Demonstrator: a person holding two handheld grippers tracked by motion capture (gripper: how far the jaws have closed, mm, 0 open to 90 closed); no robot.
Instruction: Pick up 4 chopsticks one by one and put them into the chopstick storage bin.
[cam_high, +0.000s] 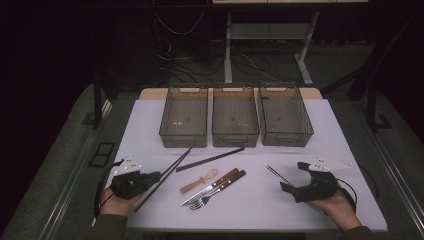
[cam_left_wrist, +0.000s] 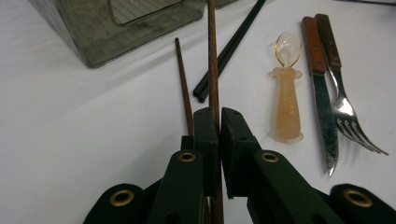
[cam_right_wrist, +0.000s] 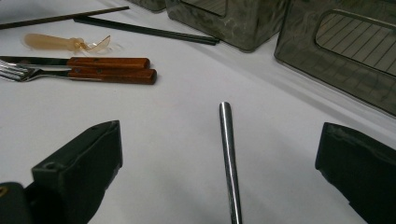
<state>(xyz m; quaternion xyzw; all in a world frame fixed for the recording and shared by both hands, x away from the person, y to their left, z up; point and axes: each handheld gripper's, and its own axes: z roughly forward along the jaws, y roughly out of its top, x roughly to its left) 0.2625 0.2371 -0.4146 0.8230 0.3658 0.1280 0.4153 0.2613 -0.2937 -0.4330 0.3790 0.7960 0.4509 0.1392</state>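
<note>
Two claws sit near the counter's front edge. The left claw (cam_left_wrist: 218, 122) is squeezed tight on a brown chopstick (cam_left_wrist: 213, 60) by the front left corner. The right claw (cam_right_wrist: 219, 172) is open around a silver stick (cam_right_wrist: 228, 154) lying near the front right corner.

Dim room w/ dark carpet floor (cam_high: 60, 150), desk legs (cam_high: 228, 50) & cables (cam_high: 175, 55) behind.

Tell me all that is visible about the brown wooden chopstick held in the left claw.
The brown chopstick is a thin, straight stick that looks like dark reddish wood. The left claw is shut on it near one end, and it points away toward the leftmost grey bin. In the high view it runs slantwise up and to the right. A second brown chopstick lies close beside it on the white table; whether they touch is unclear.
</note>
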